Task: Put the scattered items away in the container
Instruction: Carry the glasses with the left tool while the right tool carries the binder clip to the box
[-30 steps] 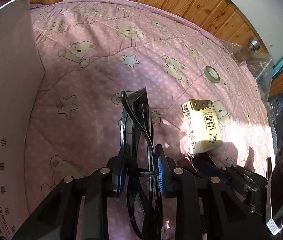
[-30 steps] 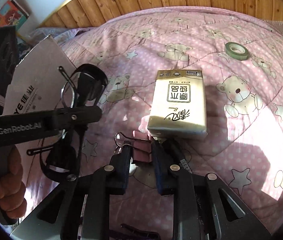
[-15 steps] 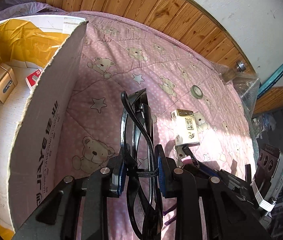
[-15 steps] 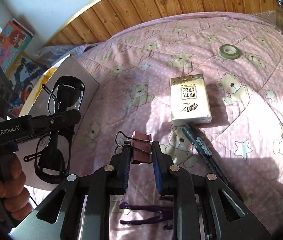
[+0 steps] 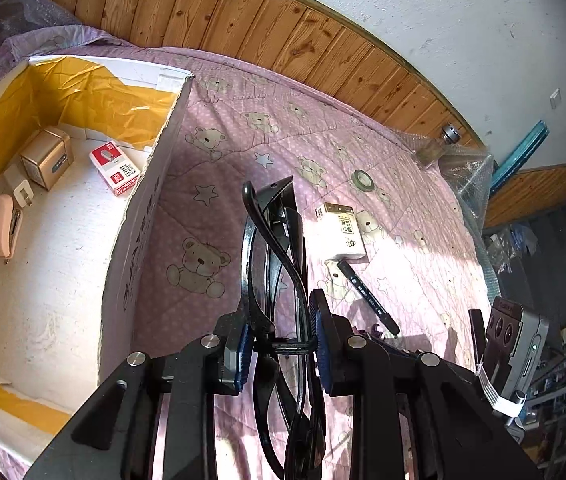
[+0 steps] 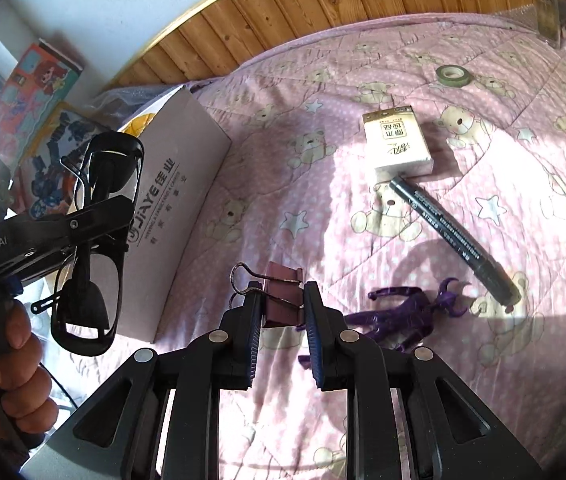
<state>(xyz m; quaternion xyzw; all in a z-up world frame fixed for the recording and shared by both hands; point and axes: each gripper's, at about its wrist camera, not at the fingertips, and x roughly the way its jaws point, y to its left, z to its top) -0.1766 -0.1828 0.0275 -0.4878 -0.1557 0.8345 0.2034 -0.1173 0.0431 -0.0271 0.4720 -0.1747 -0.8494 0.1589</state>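
Both hand-held grippers are loaded, left [image 5: 283,346] clamped on glasses [image 5: 273,248], right [image 6: 283,312] on a binder clip [image 6: 281,296], box [image 5: 139,216] off to the left.

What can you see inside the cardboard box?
Inside the cardboard box: a gold cube, red-and-white packet, white plug, pink stapler. Its near corner is out of frame.

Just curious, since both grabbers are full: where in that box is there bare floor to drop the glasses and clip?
The near half of the cardboard box is bare white floor, from the pink stapler toward the camera. The far end is crowded: gold cube, white charger and staples box. The left gripper holds the glasses; the right gripper holds the binder clip.
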